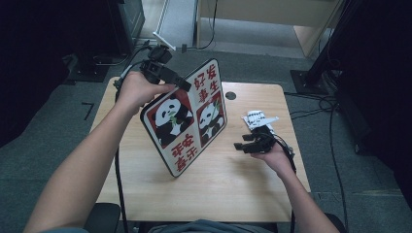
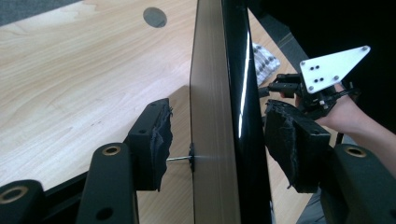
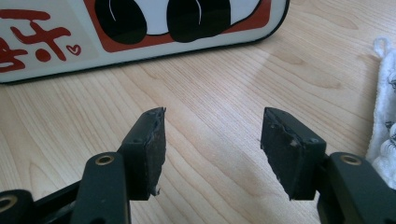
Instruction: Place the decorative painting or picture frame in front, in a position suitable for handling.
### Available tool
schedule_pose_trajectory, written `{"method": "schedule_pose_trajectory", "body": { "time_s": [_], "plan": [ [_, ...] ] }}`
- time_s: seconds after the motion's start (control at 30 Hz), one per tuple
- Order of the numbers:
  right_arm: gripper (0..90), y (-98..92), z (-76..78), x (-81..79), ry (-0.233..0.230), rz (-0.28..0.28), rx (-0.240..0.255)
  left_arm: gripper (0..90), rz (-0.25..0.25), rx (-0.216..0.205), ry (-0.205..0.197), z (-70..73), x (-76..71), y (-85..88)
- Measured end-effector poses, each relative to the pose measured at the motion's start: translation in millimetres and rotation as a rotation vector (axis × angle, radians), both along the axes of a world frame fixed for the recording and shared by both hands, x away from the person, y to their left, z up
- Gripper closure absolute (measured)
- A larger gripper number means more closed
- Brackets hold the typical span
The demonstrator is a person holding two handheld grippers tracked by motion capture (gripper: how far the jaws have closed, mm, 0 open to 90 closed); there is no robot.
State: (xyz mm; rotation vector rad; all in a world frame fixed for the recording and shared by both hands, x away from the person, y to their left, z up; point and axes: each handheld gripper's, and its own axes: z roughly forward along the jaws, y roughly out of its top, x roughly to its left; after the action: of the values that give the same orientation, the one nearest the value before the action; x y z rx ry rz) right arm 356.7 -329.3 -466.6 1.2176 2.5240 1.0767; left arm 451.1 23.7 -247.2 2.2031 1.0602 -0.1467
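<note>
A picture board (image 1: 187, 119) with two pandas and red characters stands tilted on its lower edge on the wooden table (image 1: 218, 194). My left gripper (image 1: 180, 86) is at its upper left corner. In the left gripper view the board's brown edge (image 2: 210, 93) runs up between the jaws of the left gripper (image 2: 215, 135). The jaws are wide apart: there is a gap to the left pad (image 2: 156, 140), and the right pad (image 2: 285, 140) is close to the glossy front. My right gripper (image 1: 243, 144) is open just above the table, right of the board (image 3: 140, 28), with nothing between the jaws of the right gripper (image 3: 212, 140).
A white printed cloth (image 1: 260, 119) lies just behind the right gripper and reaches into its view at the right edge as white cloth (image 3: 385, 116). A round cable hole (image 1: 231, 95) sits near the table's far edge. Dark equipment and cables surround the table on the floor.
</note>
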Motion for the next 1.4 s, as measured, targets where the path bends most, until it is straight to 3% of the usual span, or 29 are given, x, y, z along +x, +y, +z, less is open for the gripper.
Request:
{"method": "schedule_pose_trajectory", "body": {
  "time_s": [0.33, 0.57, 0.8, 0.93, 1.2, 1.4],
  "plan": [
    [41.3, -1.8, 0.9, 1.0, 0.004, -0.001, 0.006, 37.5, 0.035, -0.016, -0.055, 20.9, -4.4, 21.2],
    [41.3, -4.4, 4.9, 4.6, -0.004, -0.007, 0.018, 36.4, 0.070, -0.015, -0.075, 20.2, -6.3, 43.2],
    [41.3, -3.1, 6.2, 10.2, -0.006, -0.005, 0.024, 35.4, 0.096, -0.012, -0.083, 11.6, -11.2, 61.7],
    [41.3, -2.7, 10.0, 13.0, -0.018, 0.000, 0.044, 35.2, 0.111, -0.016, -0.102, -0.1, -18.7, 74.2],
    [41.4, -5.9, 13.1, 18.6, -0.030, -0.006, 0.040, 34.3, 0.135, -0.033, -0.089, -20.9, -31.0, 88.6],
    [42.2, -14.4, 16.1, 23.8, -0.038, -0.025, 0.030, 34.5, 0.125, -0.043, -0.096, -36.8, -40.7, 103.1]
  ]
}}
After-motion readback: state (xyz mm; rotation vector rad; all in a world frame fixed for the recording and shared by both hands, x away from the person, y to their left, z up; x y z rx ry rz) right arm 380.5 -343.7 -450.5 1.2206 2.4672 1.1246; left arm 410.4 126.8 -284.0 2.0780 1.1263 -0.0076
